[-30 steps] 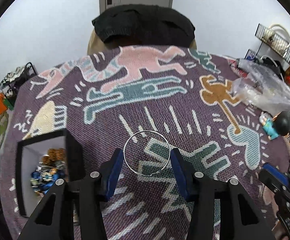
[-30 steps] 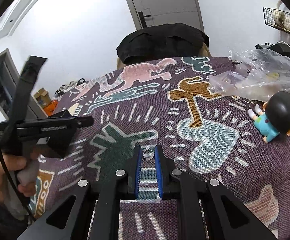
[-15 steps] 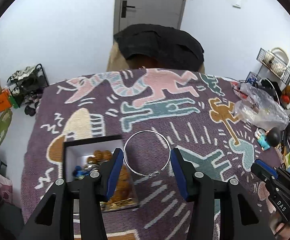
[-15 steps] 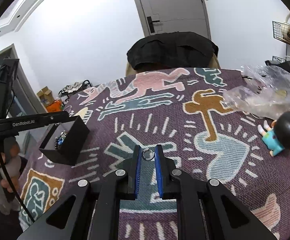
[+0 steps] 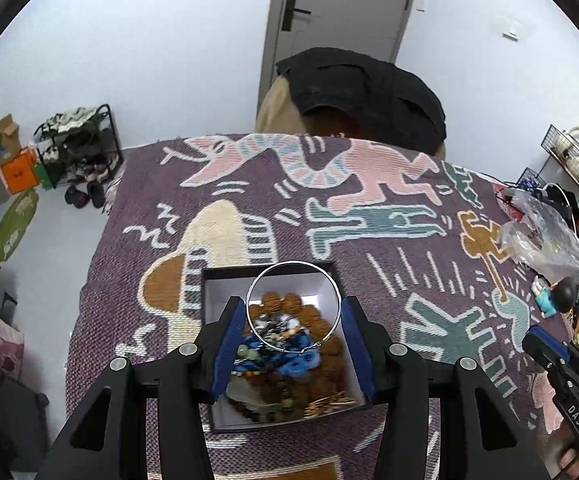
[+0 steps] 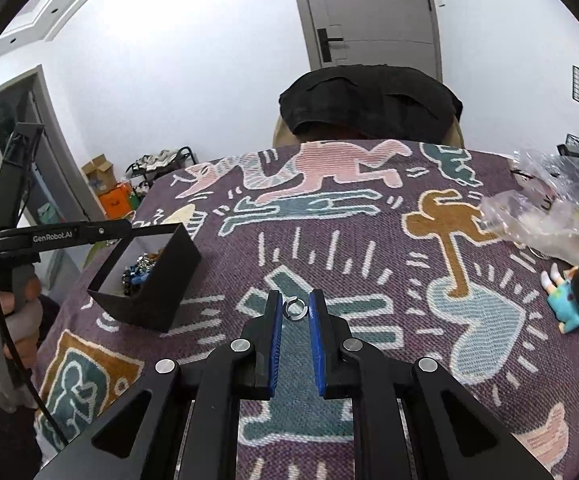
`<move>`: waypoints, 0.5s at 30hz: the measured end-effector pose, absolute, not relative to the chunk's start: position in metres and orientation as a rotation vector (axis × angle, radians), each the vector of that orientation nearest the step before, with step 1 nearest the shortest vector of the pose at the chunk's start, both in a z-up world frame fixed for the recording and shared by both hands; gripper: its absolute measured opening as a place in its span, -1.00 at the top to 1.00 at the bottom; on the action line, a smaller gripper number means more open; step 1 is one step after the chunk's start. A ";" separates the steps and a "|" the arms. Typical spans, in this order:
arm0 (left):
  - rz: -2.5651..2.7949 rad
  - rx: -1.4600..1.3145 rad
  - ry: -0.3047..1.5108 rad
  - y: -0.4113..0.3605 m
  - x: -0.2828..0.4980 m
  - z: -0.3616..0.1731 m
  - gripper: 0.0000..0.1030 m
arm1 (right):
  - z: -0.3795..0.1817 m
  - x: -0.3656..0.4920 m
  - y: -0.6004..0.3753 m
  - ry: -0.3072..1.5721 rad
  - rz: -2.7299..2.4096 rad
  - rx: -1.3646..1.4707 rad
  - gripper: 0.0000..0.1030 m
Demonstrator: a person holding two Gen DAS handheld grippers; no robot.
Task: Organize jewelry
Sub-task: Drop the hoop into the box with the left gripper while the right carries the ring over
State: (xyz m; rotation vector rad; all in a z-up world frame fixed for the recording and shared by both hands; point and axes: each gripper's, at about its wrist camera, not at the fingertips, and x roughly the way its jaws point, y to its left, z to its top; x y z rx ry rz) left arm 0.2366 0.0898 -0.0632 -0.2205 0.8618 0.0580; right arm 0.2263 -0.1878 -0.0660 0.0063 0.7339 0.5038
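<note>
Above the black jewelry box [image 5: 209,280], the left gripper [image 5: 294,320] pinches a silver bangle [image 5: 293,304], poised for dropping in; right of the box, the right gripper [image 6: 294,309] clamps a small ring [image 6: 294,309].

Two readable marks — "GenRobot.AI" on the left gripper [image 6: 61,236], "DAS" on the right gripper [image 5: 569,396].

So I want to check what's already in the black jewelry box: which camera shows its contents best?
The left wrist view: it looks straight down into the black jewelry box, showing brown beads and blue pieces, partly behind the silver bangle in the left gripper. The right wrist view shows the box side-on, with only a glimpse inside.
</note>
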 end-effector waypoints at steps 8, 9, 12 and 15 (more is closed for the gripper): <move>0.058 -0.285 0.887 0.115 0.240 -0.076 -0.02 | -0.061 0.233 -0.153 0.740 0.561 -0.009 0.72; 0.064 -0.299 0.895 0.119 0.241 -0.078 -0.03 | -0.060 0.233 -0.147 0.742 0.573 -0.012 0.72; 0.051 -0.346 0.887 0.130 0.237 -0.078 -0.21 | -0.058 0.235 -0.132 0.747 0.600 -0.017 0.72; 0.065 -0.350 0.854 0.136 0.230 -0.073 -0.27 | -0.056 0.237 -0.115 0.754 0.628 -0.025 0.72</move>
